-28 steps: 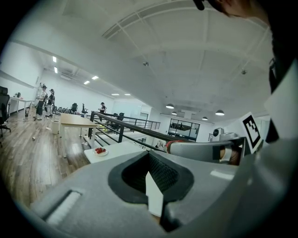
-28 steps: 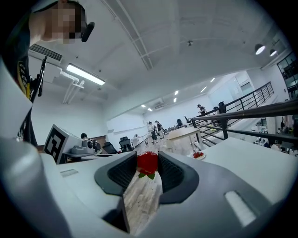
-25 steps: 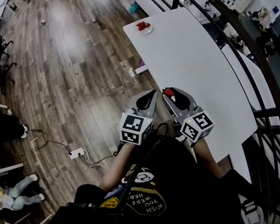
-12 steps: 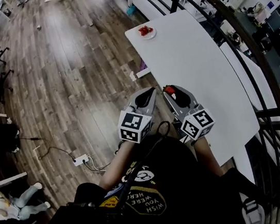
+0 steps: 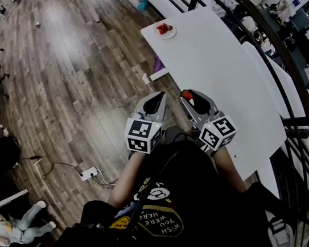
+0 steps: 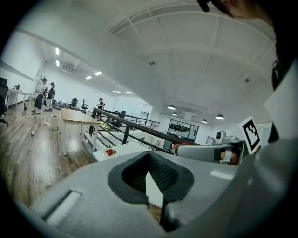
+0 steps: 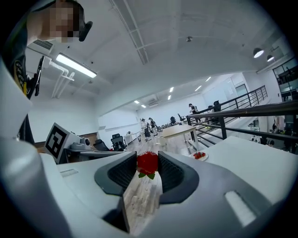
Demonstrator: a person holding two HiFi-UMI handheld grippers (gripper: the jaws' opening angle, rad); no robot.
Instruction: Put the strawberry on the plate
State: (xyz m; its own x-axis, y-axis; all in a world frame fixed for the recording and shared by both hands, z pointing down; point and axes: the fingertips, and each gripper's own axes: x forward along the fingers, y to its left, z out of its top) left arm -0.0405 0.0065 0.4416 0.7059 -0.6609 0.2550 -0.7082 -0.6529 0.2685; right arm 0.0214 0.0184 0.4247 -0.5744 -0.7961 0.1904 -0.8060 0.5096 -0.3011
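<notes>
Carry phase here: the right gripper has its fingers clenched on the small red strawberry with green leaves. It is held up in the air by the near end of the long white surface, about at its edge. The left gripper hangs just beside it, fingers pressed together on nothing. The small round white plate sits well away at the far corner of the surface, already carrying some red fruit. By my read, the next move calls for a long forward reach along the surface, then a lowering over the plate before the fingers let go. The strawberry looks glossy and plump, pinched at its sides near the fingertips, leaves hanging beneath — a soft thing, so a gentle squeeze suits it.
</notes>
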